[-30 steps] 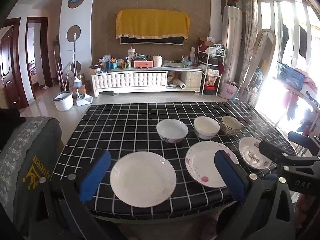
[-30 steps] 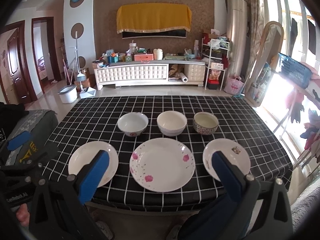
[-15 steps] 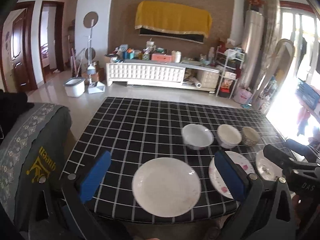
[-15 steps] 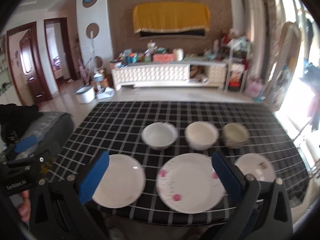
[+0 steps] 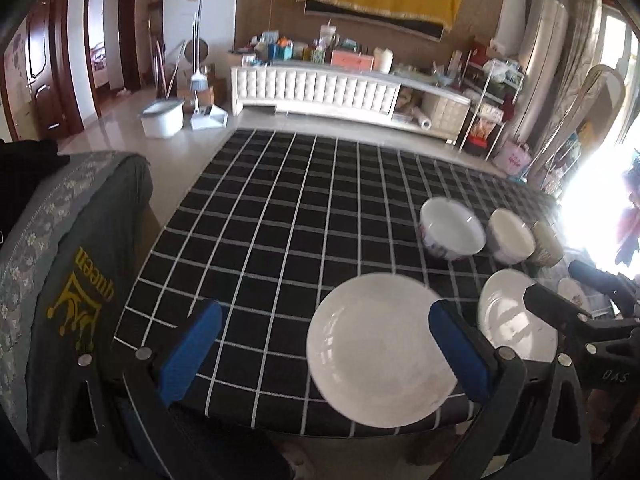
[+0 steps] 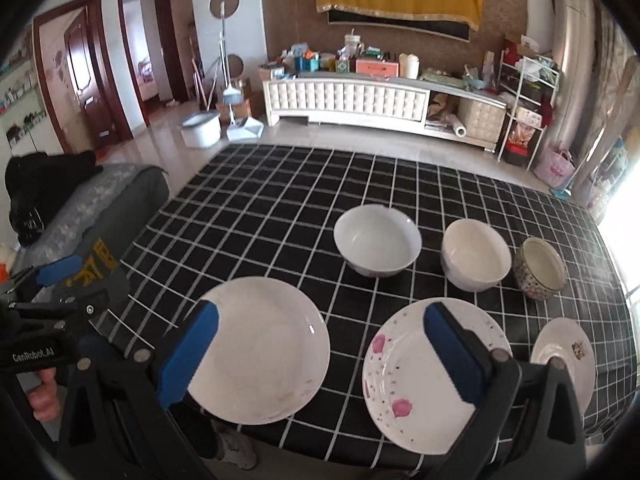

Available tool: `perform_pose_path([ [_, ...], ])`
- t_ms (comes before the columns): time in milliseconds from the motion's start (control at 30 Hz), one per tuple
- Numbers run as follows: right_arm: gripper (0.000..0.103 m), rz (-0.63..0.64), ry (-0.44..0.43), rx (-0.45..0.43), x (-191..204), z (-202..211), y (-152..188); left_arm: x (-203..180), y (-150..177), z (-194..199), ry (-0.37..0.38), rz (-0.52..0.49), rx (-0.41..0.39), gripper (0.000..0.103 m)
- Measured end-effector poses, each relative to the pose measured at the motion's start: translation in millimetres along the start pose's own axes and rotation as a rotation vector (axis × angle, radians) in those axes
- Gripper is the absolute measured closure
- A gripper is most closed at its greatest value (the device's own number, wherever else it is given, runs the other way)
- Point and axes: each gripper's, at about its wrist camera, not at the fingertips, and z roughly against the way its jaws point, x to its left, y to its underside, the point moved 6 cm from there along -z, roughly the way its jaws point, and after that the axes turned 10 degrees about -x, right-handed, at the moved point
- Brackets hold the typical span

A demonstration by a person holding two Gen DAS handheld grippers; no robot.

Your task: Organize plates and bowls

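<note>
Three plates lie along the table's near edge: a plain white plate (image 6: 260,352), a pink-flowered plate (image 6: 404,376) and a small white plate (image 6: 568,356). Behind them stand a white bowl (image 6: 378,246), a cream bowl (image 6: 476,256) and a small patterned bowl (image 6: 540,268). My right gripper (image 6: 320,352) is open and empty, hovering above the gap between the plain and flowered plates. My left gripper (image 5: 324,344) is open and empty, over the table's near left, left of the plain plate (image 5: 380,348). The right gripper's body shows in the left wrist view (image 5: 588,320).
The table has a black grid tablecloth (image 6: 280,200). A grey covered chair (image 5: 68,248) stands at the table's left end. Beyond the table are the floor, a white TV cabinet (image 6: 360,100), a bucket (image 6: 200,130) and a shelf rack (image 6: 524,104).
Both grippers have swung to the left, so the plates and bowls sit further right in each view. Both stayed open and empty; no dish moved.
</note>
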Motion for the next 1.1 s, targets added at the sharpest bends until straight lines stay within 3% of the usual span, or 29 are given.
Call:
perform_pose_path([
  [233, 0.003, 0.004, -0.013, 0.110, -0.4, -39.2, 26.8, 11.7, 25.7, -34.8, -0.008, 0.020, 0.098, 0.001],
  [300, 0.010, -0.002, -0.025, 0.127, -1.0, -45.6, 31.5, 15.8, 33.5, -46.8, -0.018, 0.024, 0.134, 0.011],
  [367, 0.016, -0.005, -0.035, 0.144, -0.9, -51.7, 35.9, 18.3, 42.8, -59.0, -0.012, 0.033, 0.184, 0.032],
  [567, 0.029, -0.027, -0.065, 0.192, -3.0, -67.9, 49.7, 17.5, 71.1, -84.3, 0.031, 0.067, 0.307, 0.058],
  [733, 0.044, -0.041, -0.065, 0.244, -6.2, -80.3, 65.8, 17.9, 84.1, -96.2, 0.041, 0.093, 0.359, 0.067],
  [833, 0.052, -0.052, -0.056, 0.262, -10.2, -84.0, 72.4, 19.4, 89.7, -100.9, 0.060, 0.108, 0.384, 0.083],
  [1100, 0.078, -0.079, -0.045, 0.319, -12.1, -92.4, 92.2, 16.8, 96.7, -111.4, 0.062, 0.116, 0.396, 0.090],
])
